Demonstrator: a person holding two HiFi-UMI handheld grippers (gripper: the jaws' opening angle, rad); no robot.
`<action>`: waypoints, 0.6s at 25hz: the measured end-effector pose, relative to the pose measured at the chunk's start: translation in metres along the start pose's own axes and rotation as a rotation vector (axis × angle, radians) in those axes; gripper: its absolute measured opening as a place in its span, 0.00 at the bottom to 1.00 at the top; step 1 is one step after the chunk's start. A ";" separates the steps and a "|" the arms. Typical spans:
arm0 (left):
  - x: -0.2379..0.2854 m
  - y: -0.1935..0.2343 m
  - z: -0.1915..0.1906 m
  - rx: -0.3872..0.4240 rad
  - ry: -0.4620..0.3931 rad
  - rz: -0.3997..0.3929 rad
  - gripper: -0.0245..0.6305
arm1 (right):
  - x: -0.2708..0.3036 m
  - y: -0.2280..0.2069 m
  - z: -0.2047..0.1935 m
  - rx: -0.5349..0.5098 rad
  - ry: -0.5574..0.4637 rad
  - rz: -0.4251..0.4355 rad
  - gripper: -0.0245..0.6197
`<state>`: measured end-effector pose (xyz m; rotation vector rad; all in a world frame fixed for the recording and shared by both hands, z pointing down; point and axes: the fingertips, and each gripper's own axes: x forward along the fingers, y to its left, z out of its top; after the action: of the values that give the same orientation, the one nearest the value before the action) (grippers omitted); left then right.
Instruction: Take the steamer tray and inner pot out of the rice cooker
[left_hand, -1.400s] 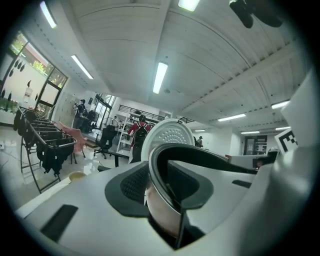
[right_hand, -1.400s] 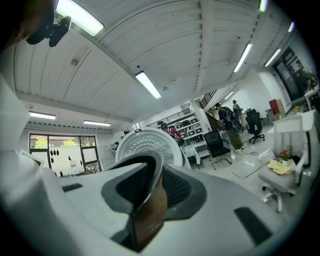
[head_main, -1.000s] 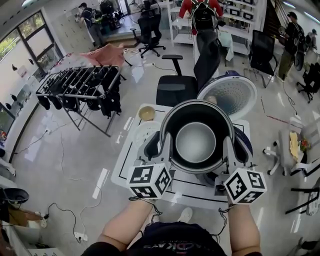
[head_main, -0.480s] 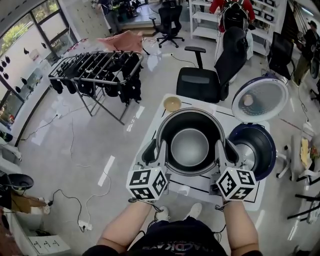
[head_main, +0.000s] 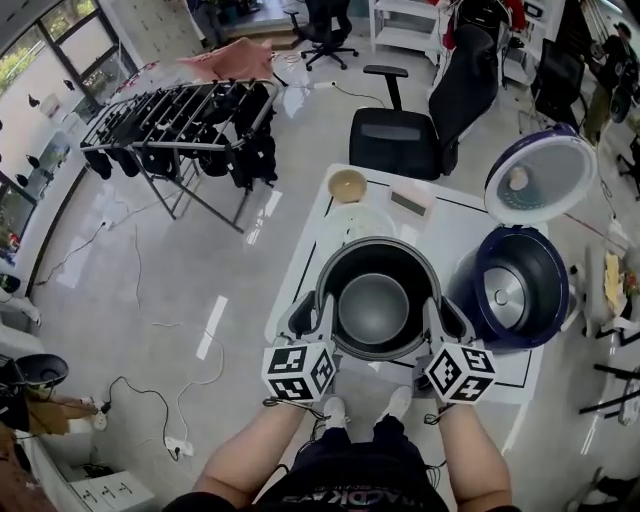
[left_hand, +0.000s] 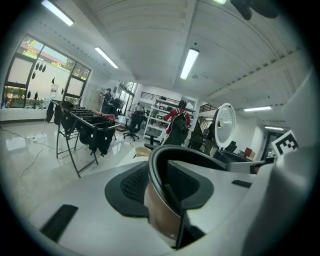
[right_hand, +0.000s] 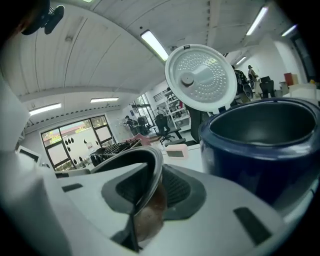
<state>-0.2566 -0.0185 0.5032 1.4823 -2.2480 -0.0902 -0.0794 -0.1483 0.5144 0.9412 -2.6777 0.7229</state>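
Over white bench (head_main: 442, 232), beside open dark-blue rice cooker (head_main: 520, 290): round dark metal inner pot (head_main: 373, 310), rim pinched at opposite sides by left hand-held gripper (head_main: 308, 315) and right hand-held gripper (head_main: 443, 318), likely for level carrying.

Glossy pale floor (head_main: 190, 270) is noted, crossed by loose cables (head_main: 135, 385). A drying rack (head_main: 170, 115) hung with dark garments is placed near the windows (head_main: 55, 45). A black office chair (head_main: 395, 150) is set behind the white table (head_main: 296, 270). Ceiling strip lights (left_hand: 189, 62) are lit.

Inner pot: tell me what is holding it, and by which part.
The inner pot is held by its rim: the left gripper clamps the left side, the right gripper the right side.
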 end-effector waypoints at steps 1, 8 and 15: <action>0.003 0.000 -0.007 0.004 0.015 -0.006 0.20 | 0.001 -0.004 -0.007 0.008 0.008 -0.011 0.18; 0.015 0.001 -0.044 0.032 0.096 -0.037 0.20 | 0.008 -0.026 -0.031 0.025 0.022 -0.062 0.17; 0.019 0.001 -0.069 0.033 0.155 -0.048 0.20 | 0.012 -0.039 -0.042 0.036 0.028 -0.086 0.15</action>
<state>-0.2367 -0.0224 0.5717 1.5066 -2.1004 0.0459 -0.0624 -0.1587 0.5695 1.0405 -2.5902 0.7617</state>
